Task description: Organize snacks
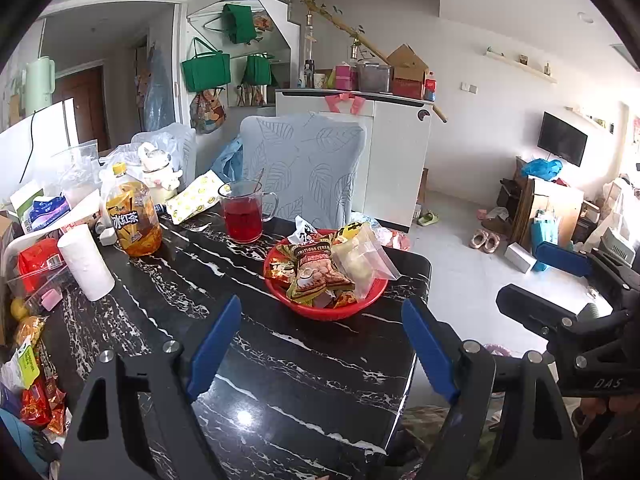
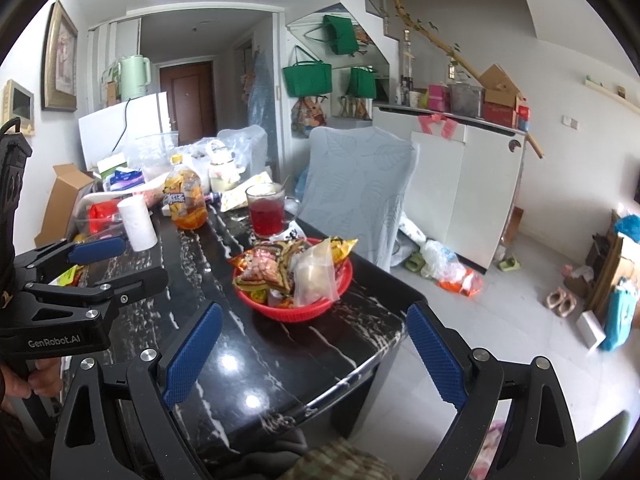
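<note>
A red basket (image 1: 320, 306) (image 2: 294, 312) sits on the black marble table (image 1: 256, 344) (image 2: 280, 360) near its right edge. It is heaped with snack packets: a cereal pack (image 1: 316, 270), a clear zip bag (image 1: 362, 260) (image 2: 314, 276) and a yellow pack (image 2: 340, 246). More loose snack packets (image 1: 34, 396) lie at the table's left edge. My left gripper (image 1: 322, 344) is open and empty, short of the basket; it also shows in the right wrist view (image 2: 120, 264). My right gripper (image 2: 316, 352) is open and empty, short of the basket; it also shows in the left wrist view (image 1: 540, 276).
Behind the basket stand a glass mug of red drink (image 1: 244, 216) (image 2: 266, 210), an iced tea bottle (image 1: 134, 216) (image 2: 186, 200) and a white paper roll (image 1: 86, 262) (image 2: 138, 222). Bags and boxes crowd the far left. A covered chair (image 1: 304, 164) stands behind the table.
</note>
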`<state>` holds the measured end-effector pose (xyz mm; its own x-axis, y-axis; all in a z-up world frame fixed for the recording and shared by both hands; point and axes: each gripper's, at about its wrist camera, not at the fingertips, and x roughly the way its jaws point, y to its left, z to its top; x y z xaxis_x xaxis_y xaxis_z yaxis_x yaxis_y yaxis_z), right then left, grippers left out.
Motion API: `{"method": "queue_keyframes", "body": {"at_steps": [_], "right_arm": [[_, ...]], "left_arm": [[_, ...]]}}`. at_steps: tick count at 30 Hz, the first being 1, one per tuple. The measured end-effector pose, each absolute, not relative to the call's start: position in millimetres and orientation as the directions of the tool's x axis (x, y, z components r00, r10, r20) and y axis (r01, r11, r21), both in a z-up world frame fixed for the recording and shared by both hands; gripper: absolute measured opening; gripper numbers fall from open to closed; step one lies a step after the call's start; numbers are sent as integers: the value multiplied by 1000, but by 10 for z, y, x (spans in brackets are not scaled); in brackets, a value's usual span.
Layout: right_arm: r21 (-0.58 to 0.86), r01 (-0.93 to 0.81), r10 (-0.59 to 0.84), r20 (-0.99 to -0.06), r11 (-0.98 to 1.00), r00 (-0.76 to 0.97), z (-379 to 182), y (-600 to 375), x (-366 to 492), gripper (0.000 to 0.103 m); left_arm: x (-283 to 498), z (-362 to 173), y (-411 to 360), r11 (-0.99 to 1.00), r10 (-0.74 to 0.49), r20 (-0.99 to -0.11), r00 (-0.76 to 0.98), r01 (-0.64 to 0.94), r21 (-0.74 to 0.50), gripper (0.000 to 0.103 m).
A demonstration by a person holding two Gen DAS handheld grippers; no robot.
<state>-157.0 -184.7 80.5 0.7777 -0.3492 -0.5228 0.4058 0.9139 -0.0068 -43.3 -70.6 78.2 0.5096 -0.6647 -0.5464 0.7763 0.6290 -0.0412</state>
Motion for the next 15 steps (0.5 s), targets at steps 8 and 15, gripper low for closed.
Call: {"method": "queue_keyframes", "body": {"at_steps": [8,15], "right_arm": [[-8,414,-356,-524,910,773,791,-1869,-1587,94],[-7,416,-357,-525,909,772,787,-1871,-1591,94]], "left_arm": [[-433,770,-721,629,-660,-551,510,776,-36,82],[-435,736,-735,625,-662,-560,497,779,-47,82]]}}
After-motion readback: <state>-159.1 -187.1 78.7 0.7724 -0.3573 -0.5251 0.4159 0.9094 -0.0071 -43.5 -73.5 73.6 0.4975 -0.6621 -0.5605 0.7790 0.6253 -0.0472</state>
